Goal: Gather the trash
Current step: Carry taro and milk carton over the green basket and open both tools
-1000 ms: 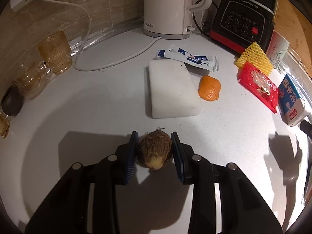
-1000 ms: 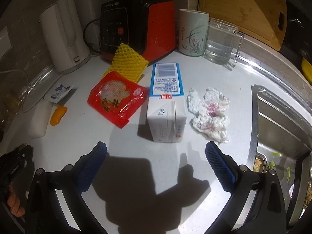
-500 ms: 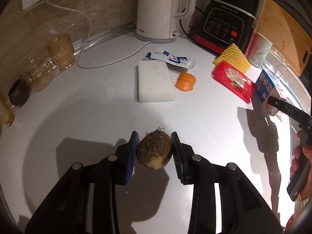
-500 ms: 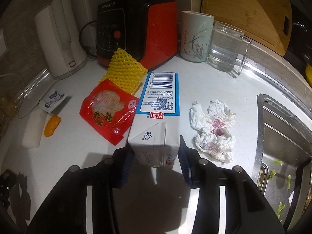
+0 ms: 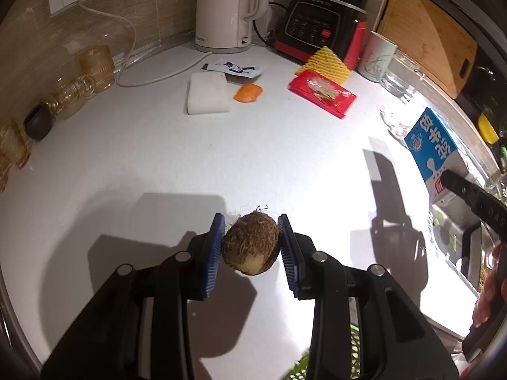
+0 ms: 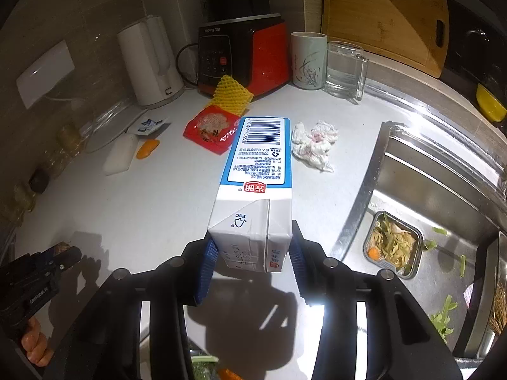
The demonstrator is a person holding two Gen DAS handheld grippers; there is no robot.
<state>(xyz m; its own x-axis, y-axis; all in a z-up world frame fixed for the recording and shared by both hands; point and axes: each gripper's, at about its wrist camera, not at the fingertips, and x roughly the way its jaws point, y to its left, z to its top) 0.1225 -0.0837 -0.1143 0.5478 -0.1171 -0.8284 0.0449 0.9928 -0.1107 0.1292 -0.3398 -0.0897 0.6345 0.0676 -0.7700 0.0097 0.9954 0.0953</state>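
Left wrist view: left gripper (image 5: 252, 247) closed part-way on a hairy brown root (image 5: 251, 247), blue pads pressing either flank, cut pale end toward the camera – held across its widest part, probably so the round shape cannot roll out. Lifted clear of the white counter (image 5: 158, 164), with a shadow beneath. Pointed steeply downward, tilted toward the far wall. Green rim of what may be a bin or basket at the near edge (too little showing to tell).

Right wrist view: right gripper (image 6: 252, 258) clamped on the near, folded end of a blue-and-white milk carton (image 6: 258, 171), jaws only part-way apart, having just closed from wide. Carton sticking out away from the camera, barcode face up, its shadow on the counter below – gripped by the narrow sides, seemingly the only span that fits. Also angled well downward.

Still lying on the counter: crumpled tissue (image 6: 313, 145) just right of the carton, red wrapper (image 6: 209, 128) and yellow foam net (image 6: 233, 93) farther back, orange peel (image 6: 147, 148) and small sachets (image 6: 147, 125) to the left. Sink (image 6: 443, 196) at right with food scraps.
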